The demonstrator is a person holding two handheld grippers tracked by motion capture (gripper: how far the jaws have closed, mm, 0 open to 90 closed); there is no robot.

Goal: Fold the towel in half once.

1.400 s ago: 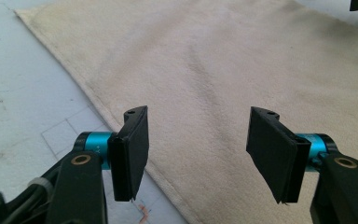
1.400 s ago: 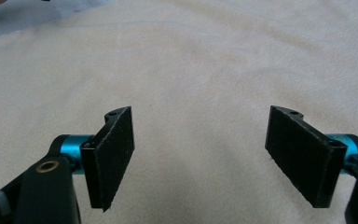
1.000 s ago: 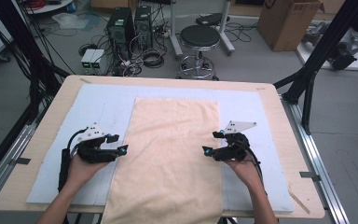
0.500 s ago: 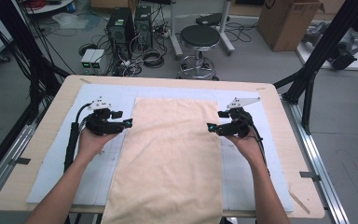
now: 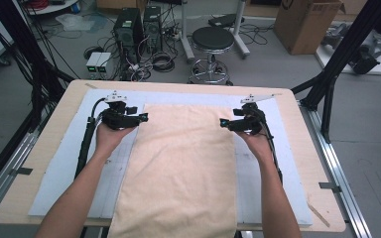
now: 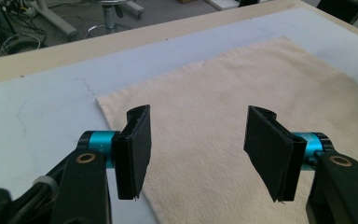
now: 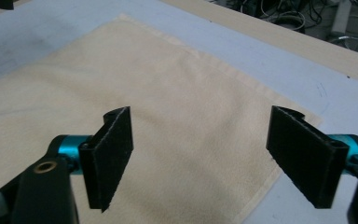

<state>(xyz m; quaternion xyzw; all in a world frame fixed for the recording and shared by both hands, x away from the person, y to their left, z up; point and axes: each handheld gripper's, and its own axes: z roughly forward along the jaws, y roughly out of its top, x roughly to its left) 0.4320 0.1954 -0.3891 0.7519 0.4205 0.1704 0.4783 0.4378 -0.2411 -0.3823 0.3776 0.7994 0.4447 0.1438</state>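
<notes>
Both forearms reach in from the near edge of the worktop (image 5: 297,106), stretched forward and almost parallel, each hand wrapped around a gripper with the knuckles up. The left gripper (image 5: 140,119) sits at the far left corner of the towel (image 5: 183,163), pointing right across its edge. The right gripper (image 5: 224,122) sits at the far right corner, pointing left. In the left gripper view the 2 jaws stand wide apart over the towel's corner with nothing between them. The right gripper's jaws have just been opening and stand wide too, holding nothing. The towel lies flat on a pale blue mat (image 5: 69,158), running from the far part of the worktop to the near edge, where its end is cut off. Whether the jaws touch the cloth is hard to make out.
</notes>
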